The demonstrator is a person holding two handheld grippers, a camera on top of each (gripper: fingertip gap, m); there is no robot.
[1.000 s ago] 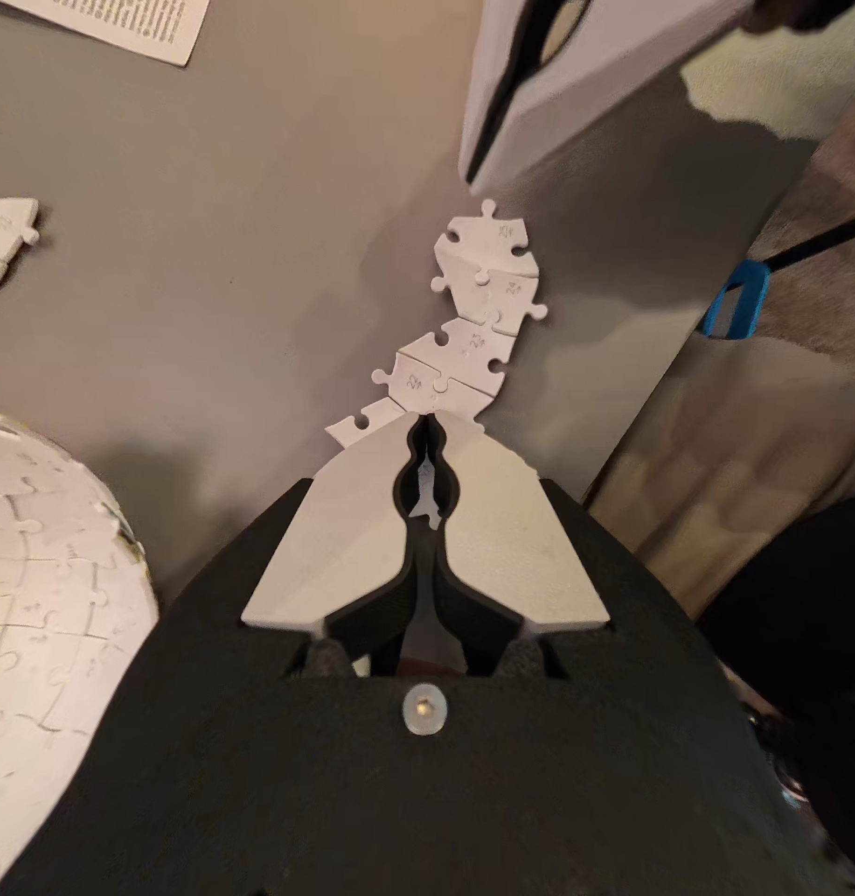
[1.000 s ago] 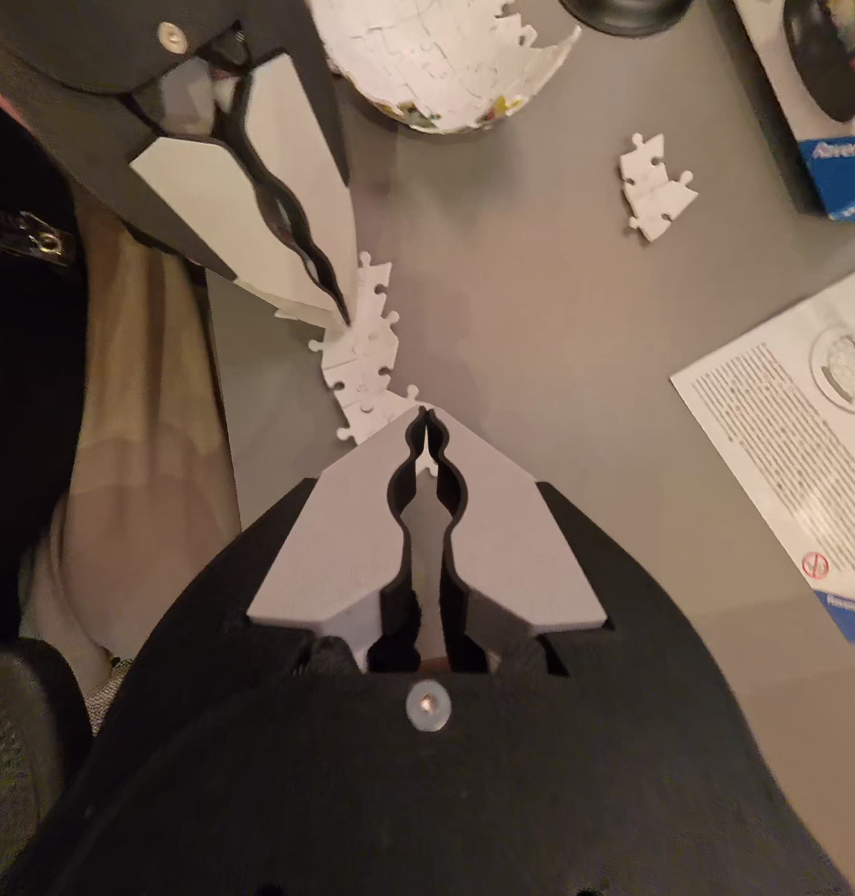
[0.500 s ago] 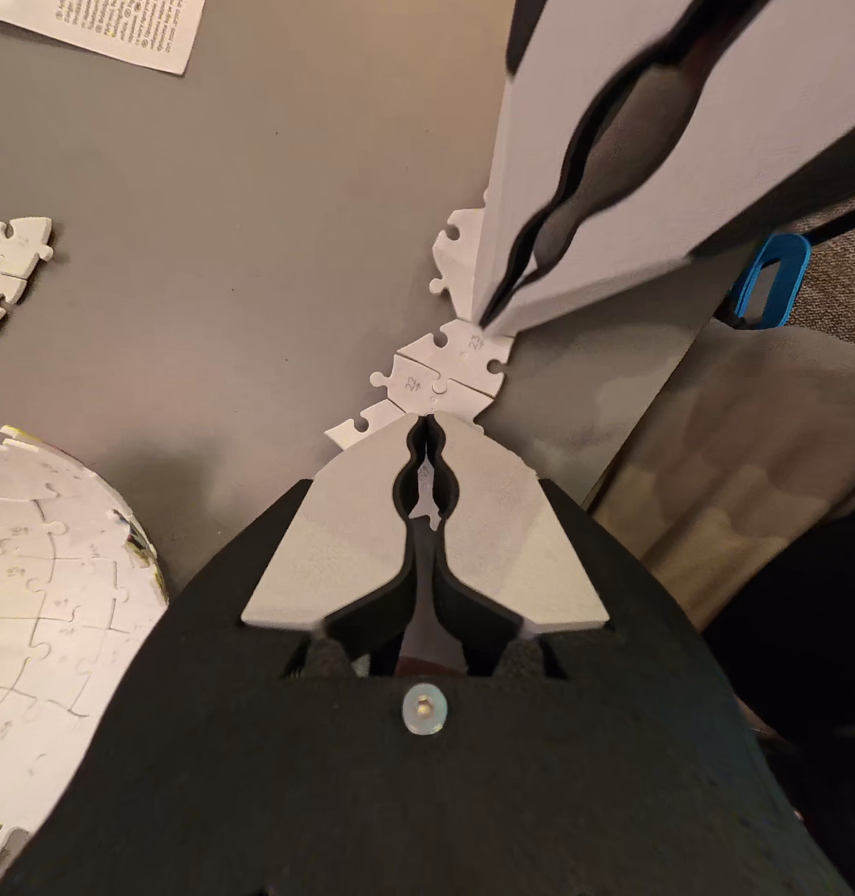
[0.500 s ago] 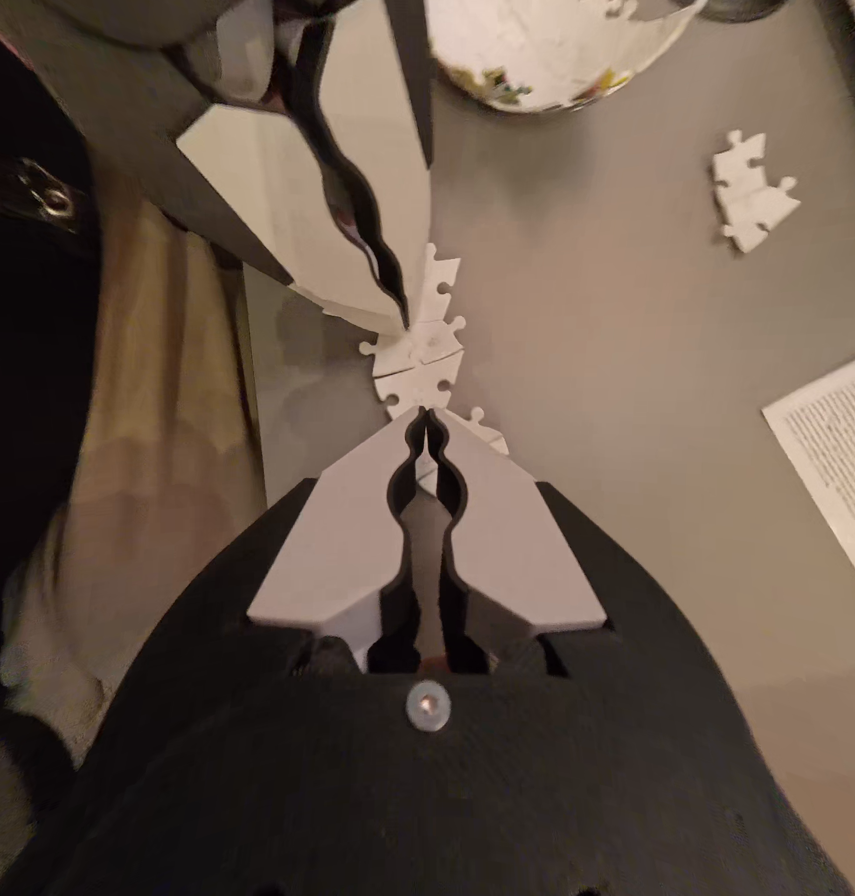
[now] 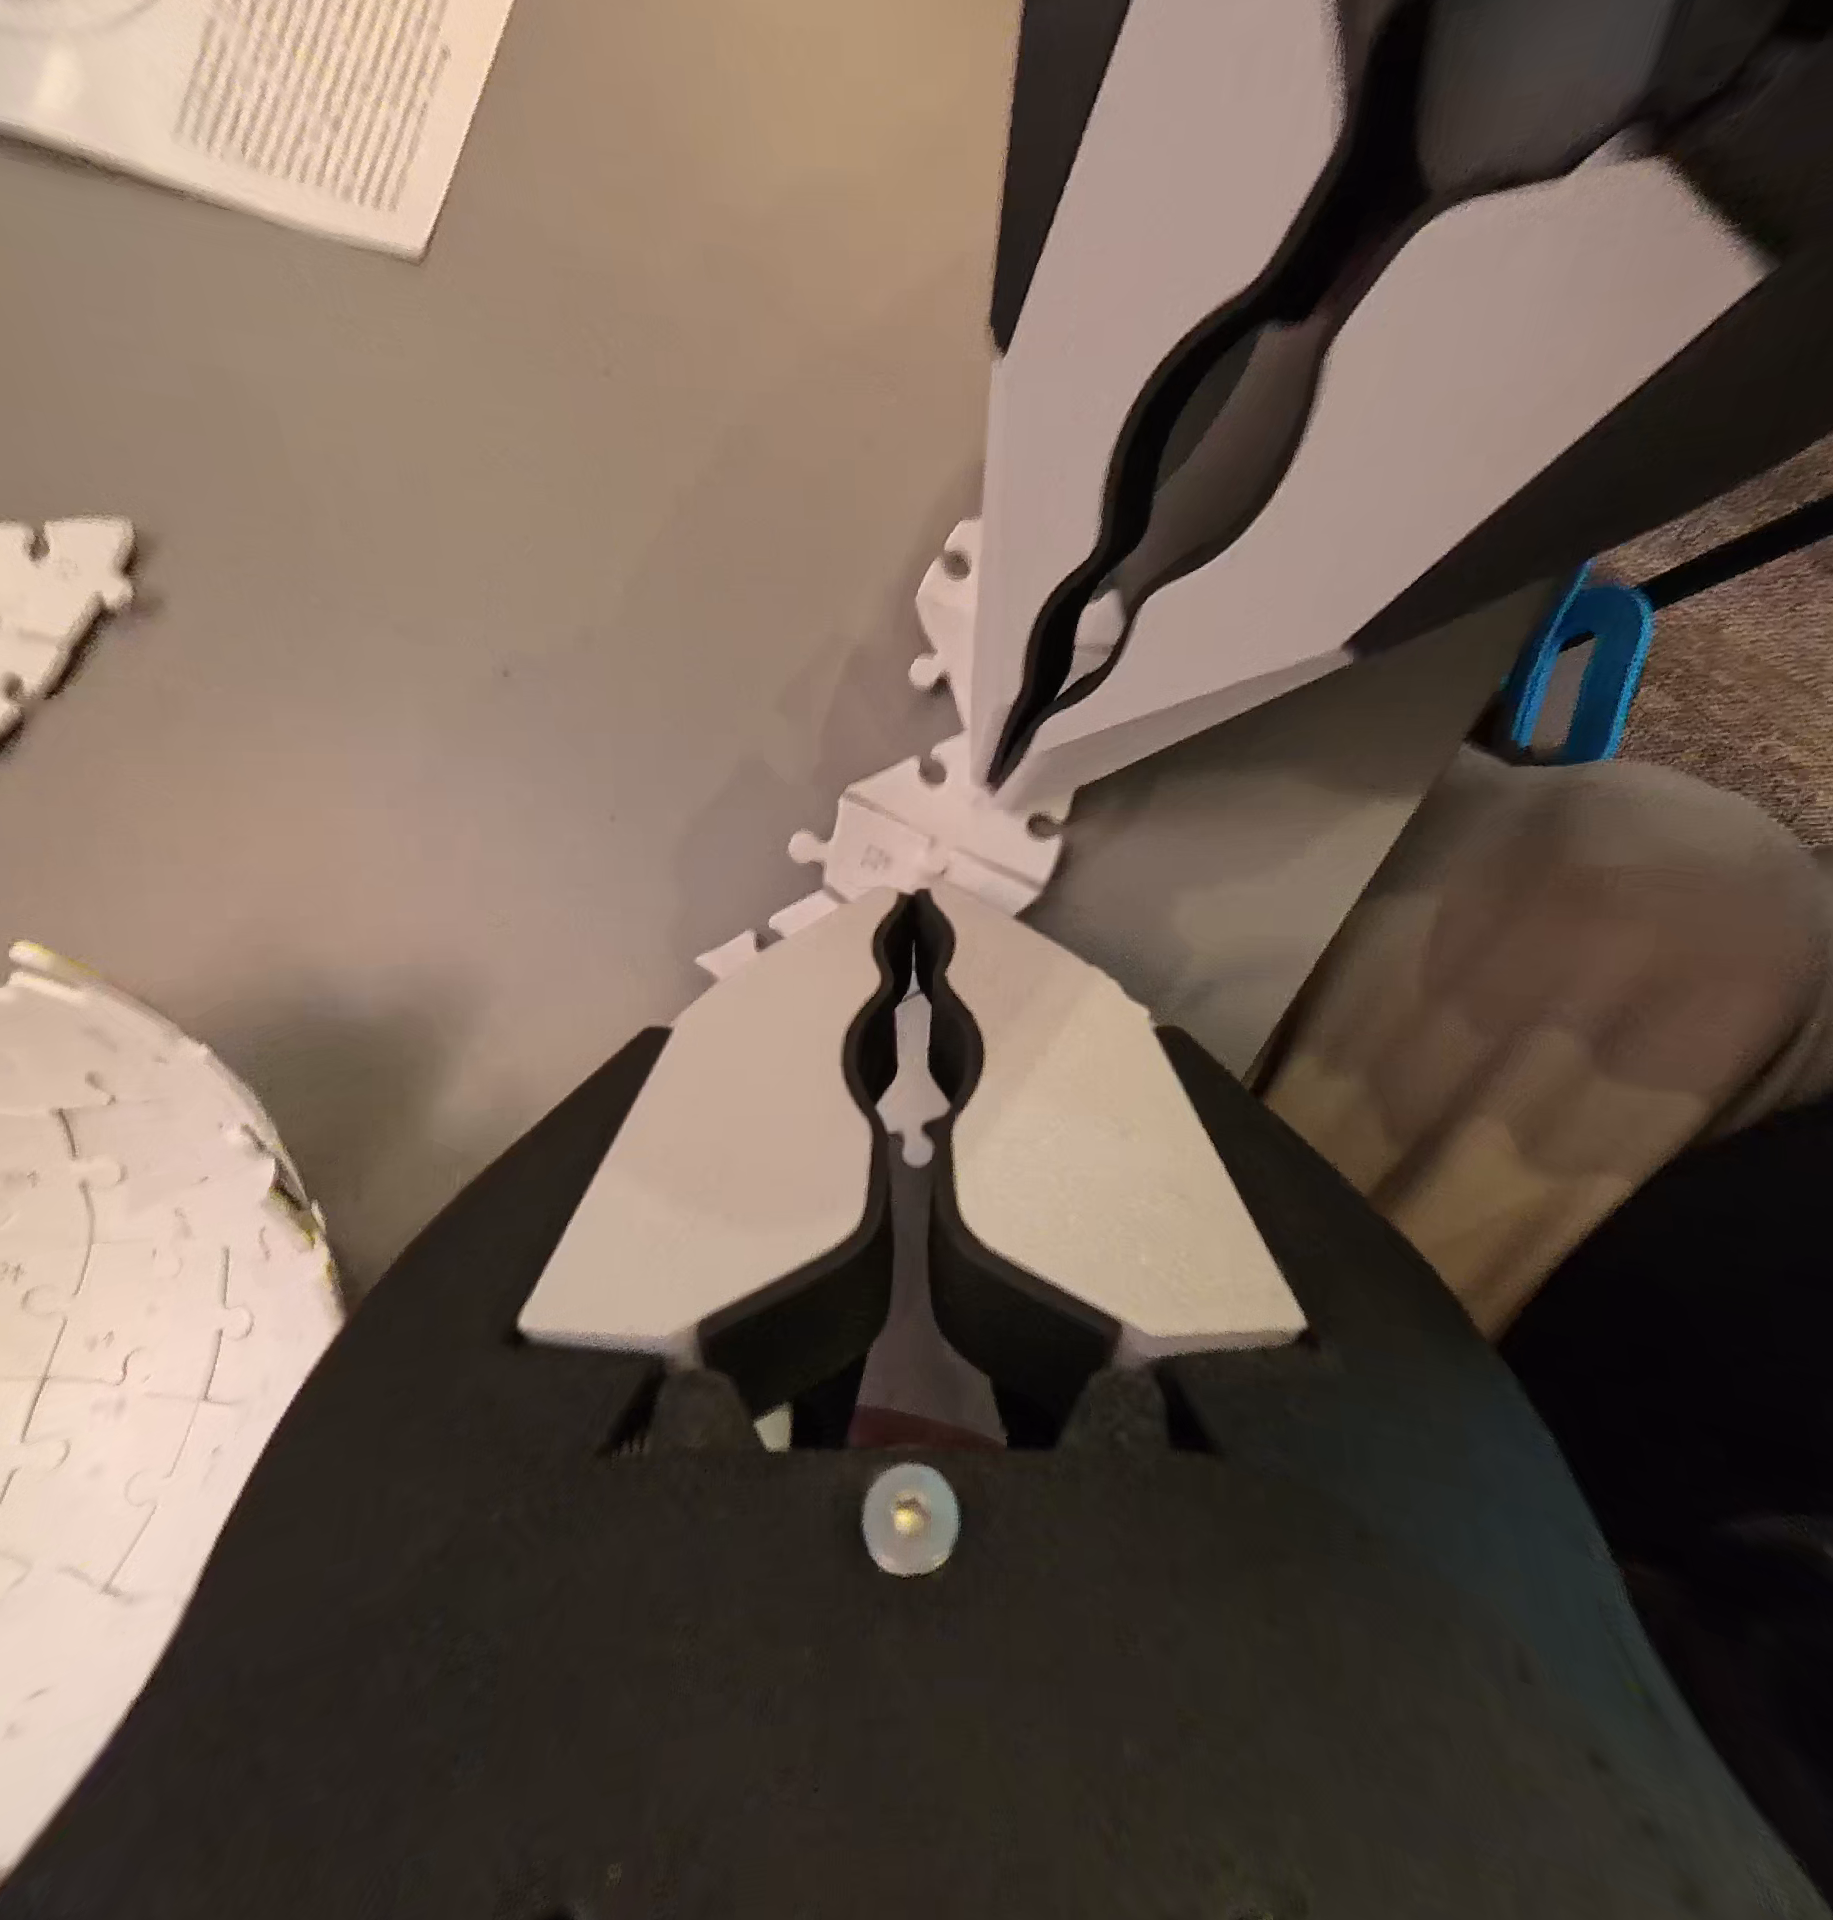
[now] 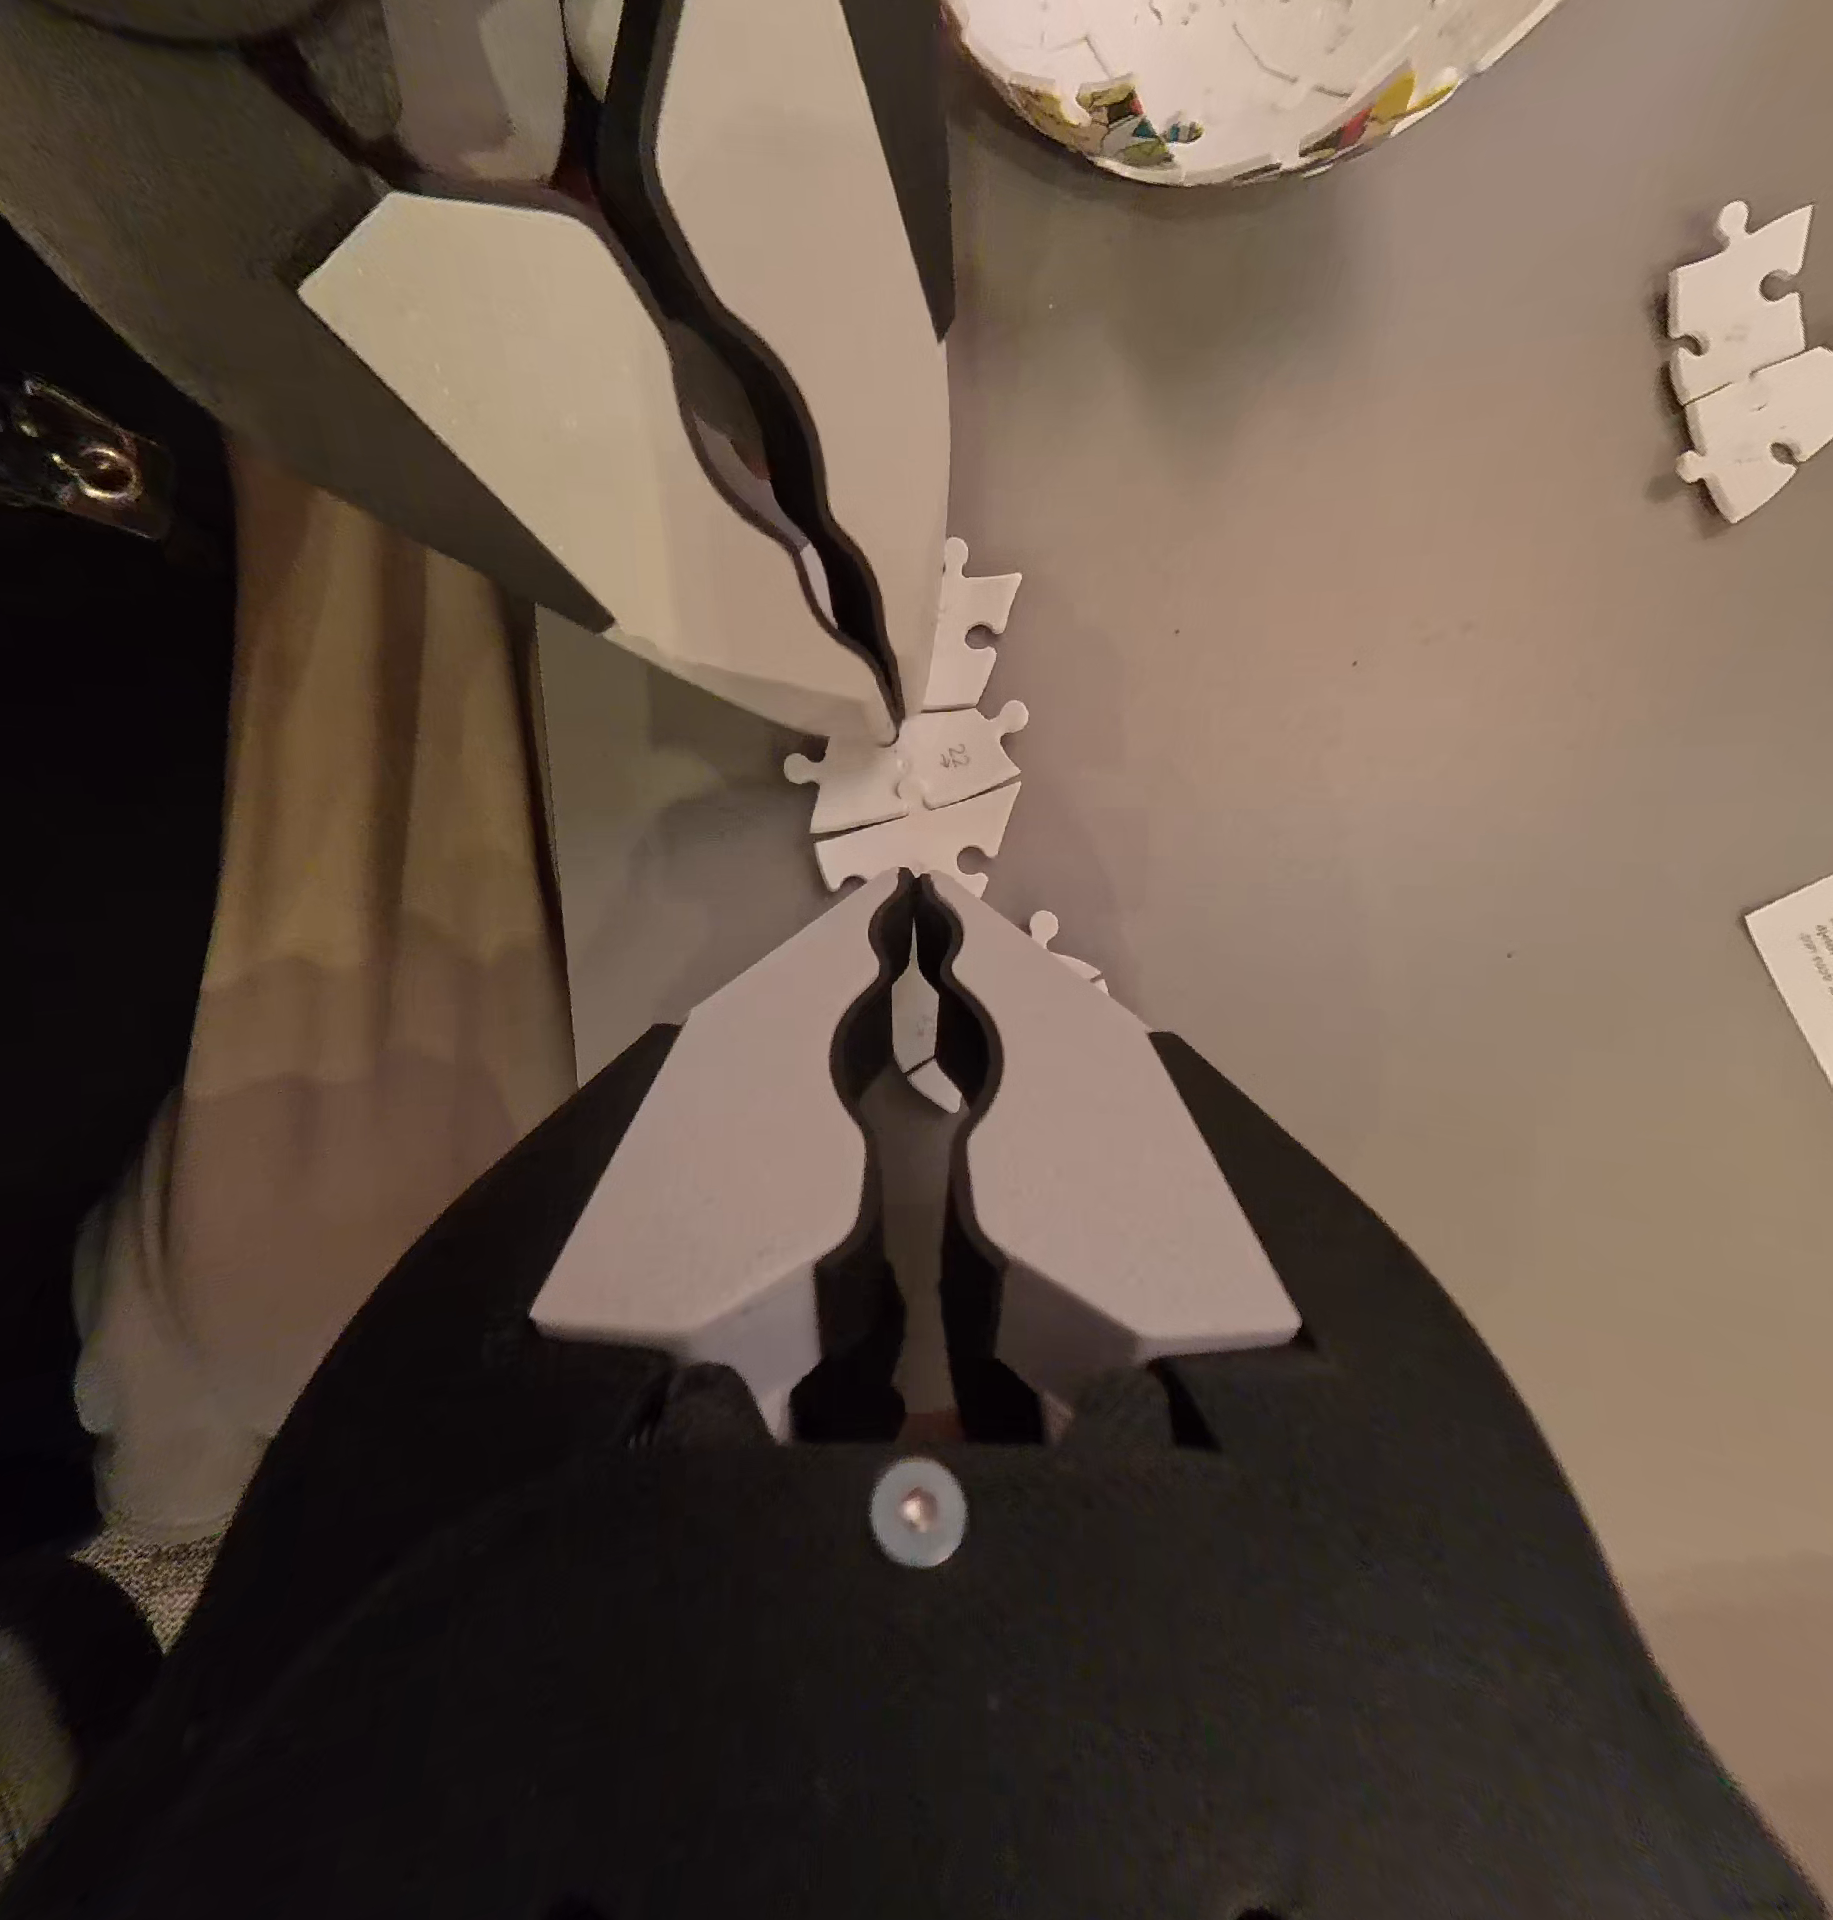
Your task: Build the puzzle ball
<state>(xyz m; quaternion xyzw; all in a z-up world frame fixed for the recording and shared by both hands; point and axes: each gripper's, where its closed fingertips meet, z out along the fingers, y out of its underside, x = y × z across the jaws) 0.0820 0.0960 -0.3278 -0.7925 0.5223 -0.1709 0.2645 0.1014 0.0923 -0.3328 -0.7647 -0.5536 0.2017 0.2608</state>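
Observation:
A strip of joined white puzzle pieces [image 5: 917,847] lies near the grey table's edge. My left gripper [image 5: 912,906] is shut on its near end, and a piece shows in the gap between its fingers. My right gripper [image 6: 912,883] is shut with nothing between its fingertips. Its tips rest on the strip [image 6: 917,795], which runs on beneath it. In the left wrist view the right gripper [image 5: 998,774] comes in from the upper right and touches a joint. In the right wrist view the left gripper [image 6: 891,727] comes in from the upper left. The half-built ball [image 5: 91,1299] sits to the left of my left gripper.
Two joined loose pieces [image 6: 1764,364] lie on the table [image 6: 1359,727]. The half ball [image 6: 1203,94] shows at the top of the right wrist view. A printed instruction sheet [image 5: 268,114] lies beyond. A blue clip [image 5: 1577,675] and a person's clothed lap [image 5: 1514,987] are past the table edge. My left and right fingertips are right by each other. The left tips stand about 15 centimeters off the half-built ball [image 5: 91,1299].
The right gripper, shut throughout, has moved along the strip toward my left gripper until their tips nearly meet. The left gripper has kept its hold and shifted a little over the table.

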